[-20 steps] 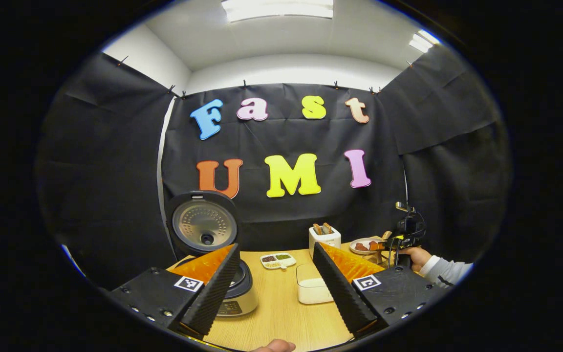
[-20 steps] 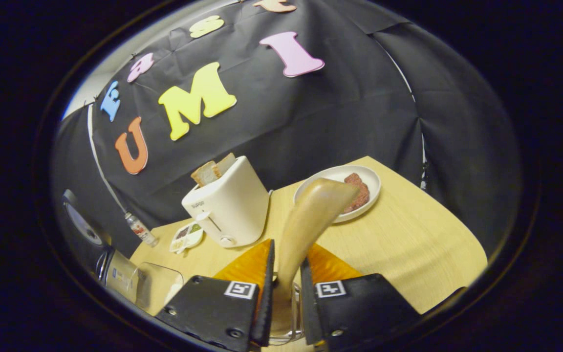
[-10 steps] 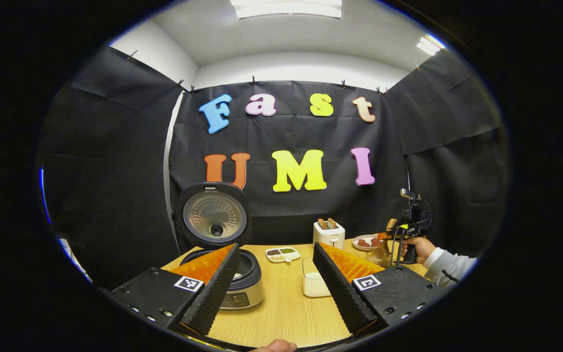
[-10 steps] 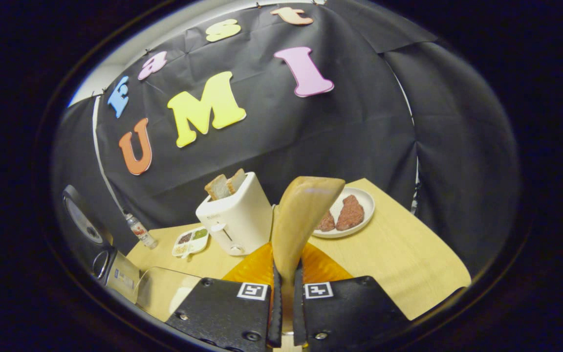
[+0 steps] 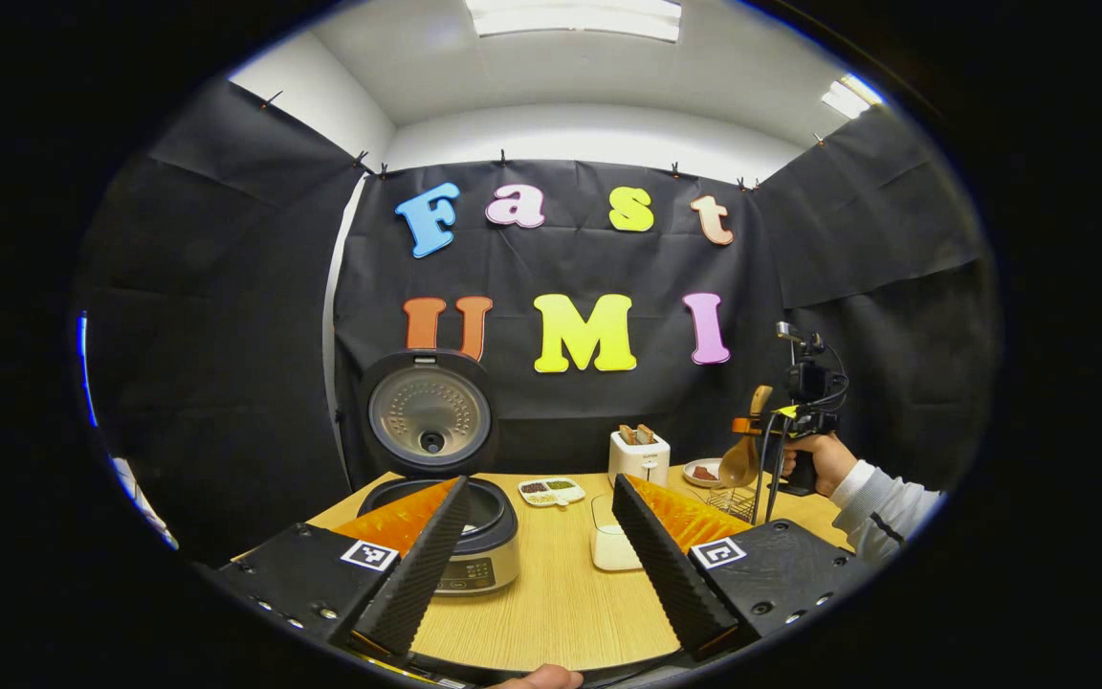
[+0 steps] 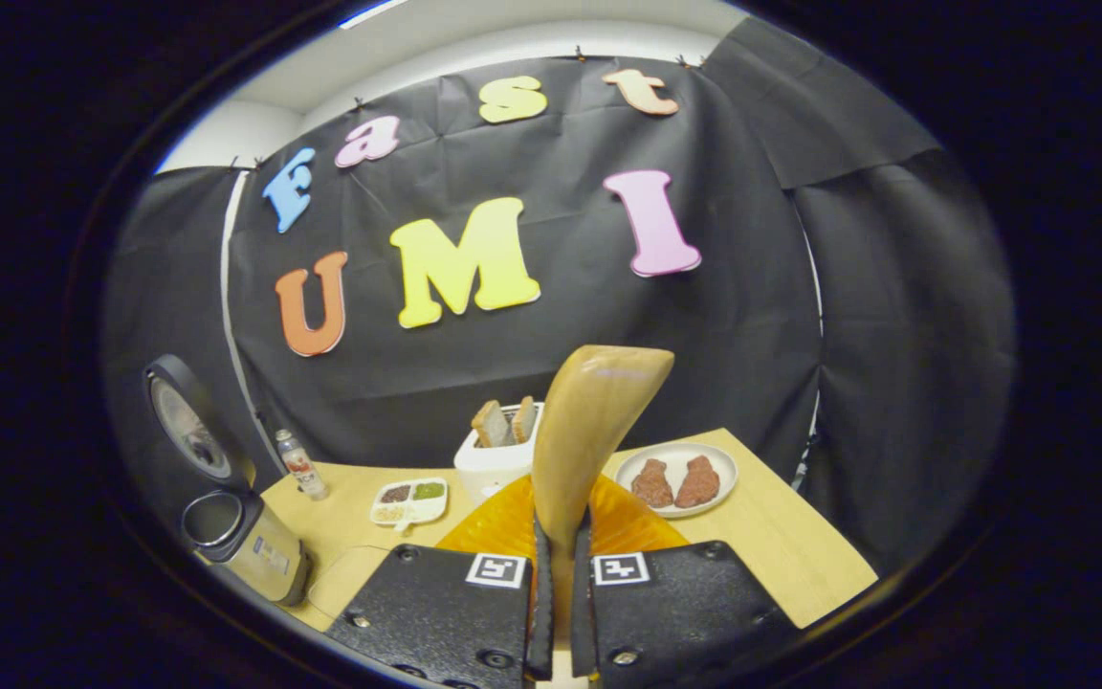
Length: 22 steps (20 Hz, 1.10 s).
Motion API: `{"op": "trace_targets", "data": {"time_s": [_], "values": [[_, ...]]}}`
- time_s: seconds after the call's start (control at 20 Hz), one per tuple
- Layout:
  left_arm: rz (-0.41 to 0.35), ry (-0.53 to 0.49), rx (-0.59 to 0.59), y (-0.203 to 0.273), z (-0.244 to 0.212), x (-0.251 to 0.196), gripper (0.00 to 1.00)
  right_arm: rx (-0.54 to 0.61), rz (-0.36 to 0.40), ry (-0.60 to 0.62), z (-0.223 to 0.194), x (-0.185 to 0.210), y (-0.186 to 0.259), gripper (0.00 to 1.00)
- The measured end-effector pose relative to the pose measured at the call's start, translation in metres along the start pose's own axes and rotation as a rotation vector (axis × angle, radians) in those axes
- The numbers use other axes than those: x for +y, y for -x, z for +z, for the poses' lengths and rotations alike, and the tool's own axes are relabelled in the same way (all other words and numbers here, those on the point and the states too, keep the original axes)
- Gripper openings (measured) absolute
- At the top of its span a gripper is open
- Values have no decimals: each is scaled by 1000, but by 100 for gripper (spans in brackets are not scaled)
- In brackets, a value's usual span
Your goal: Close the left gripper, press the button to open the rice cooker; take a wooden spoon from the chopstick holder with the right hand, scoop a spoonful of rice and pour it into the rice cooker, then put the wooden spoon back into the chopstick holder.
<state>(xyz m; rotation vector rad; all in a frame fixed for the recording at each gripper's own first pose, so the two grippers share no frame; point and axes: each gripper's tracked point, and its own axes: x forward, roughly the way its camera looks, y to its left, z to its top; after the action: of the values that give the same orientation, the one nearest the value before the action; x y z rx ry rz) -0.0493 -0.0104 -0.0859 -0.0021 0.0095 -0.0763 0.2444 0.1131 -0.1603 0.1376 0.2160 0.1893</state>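
Right tool is pinching the wooden spoon by its handle, fingers pressed on both sides, bowl raised above the wire chopstick holder at 3 o'clock of the left gripper view. Left tool hangs spread and empty over the worktop. With the rice cooker at 9 o'clock, lid up, the spoon-fetching step looks done. Next, I judge, comes a swing toward 6 o'clock to the white rice container, just right of the cooker, to dip the bowl and scoop
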Motion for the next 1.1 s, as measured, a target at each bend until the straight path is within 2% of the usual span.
{"op": "trace_targets", "data": {"time_s": [0.2, 0.4, 0.65, 0.9, 1.0, 1.1], "values": [[-28, -13, 6, -1, -5, -6, 96, 2, 48, 44, -15, 53, -5, 11], [-37, -10, 18, -6, -14, -4, 96, 56, 73, 51, -56, 90, -22, 11], [-9, 13, 31, -5, -22, 12, 96, 71, 37, 126, -100, 95, -45, 11], [5, 20, 57, -9, -36, 21, 96, 64, -48, 247, -122, 78, -54, 11], [0, 33, 66, -10, -40, 22, 96, 91, -76, 245, -136, 71, -56, 11], [-1, 39, 72, -9, -41, 25, 95, 114, -82, 184, -144, 70, -54, 11]]}}
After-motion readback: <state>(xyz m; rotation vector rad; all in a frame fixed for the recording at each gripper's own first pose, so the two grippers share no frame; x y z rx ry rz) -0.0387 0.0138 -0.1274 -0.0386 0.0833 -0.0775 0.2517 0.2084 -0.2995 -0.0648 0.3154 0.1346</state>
